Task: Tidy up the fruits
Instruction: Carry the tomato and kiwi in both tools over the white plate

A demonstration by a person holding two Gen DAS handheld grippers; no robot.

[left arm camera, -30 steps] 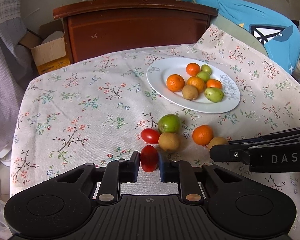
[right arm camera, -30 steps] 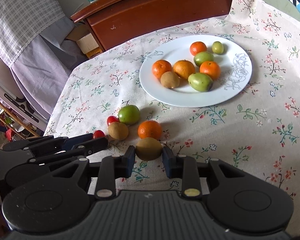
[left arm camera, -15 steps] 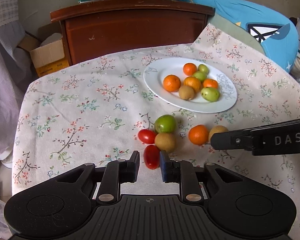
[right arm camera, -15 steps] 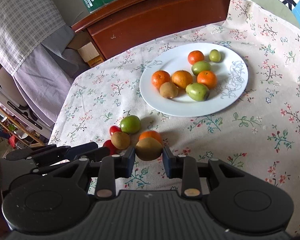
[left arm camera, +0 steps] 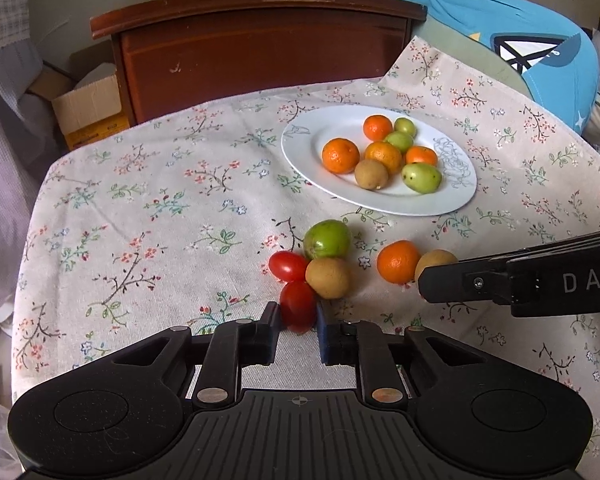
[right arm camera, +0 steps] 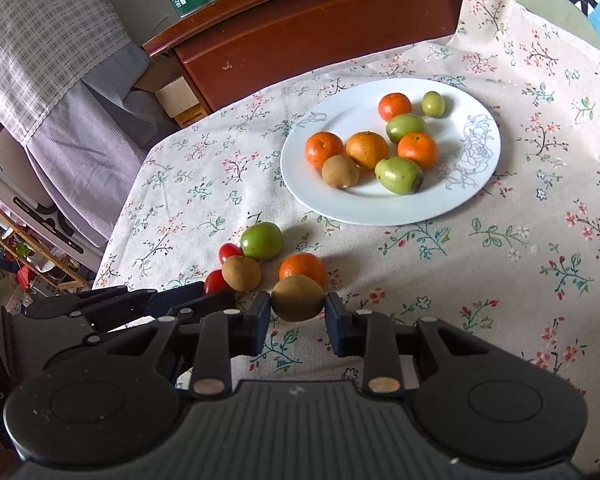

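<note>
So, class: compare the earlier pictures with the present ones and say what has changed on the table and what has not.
Very little changed. The left tool is clamped on the red tomato throughout, after briefly loosening and closing again. The right tool keeps its grip on the kiwi. The plate, its fruit and the loose fruit stayed put.

seven fruits on white plate (right arm camera: 440, 208), loose cluster on floral cloth, red tomato (left arm camera: 298, 306) and brown kiwi (right arm camera: 297, 298) clamped

The left gripper (left arm camera: 298, 322) pinched a red tomato (left arm camera: 298, 306) on the flowered tablecloth (left arm camera: 160, 208), beside a kiwi (left arm camera: 327, 278). Farther off, a white plate (left arm camera: 304, 148) held fruit.
</note>
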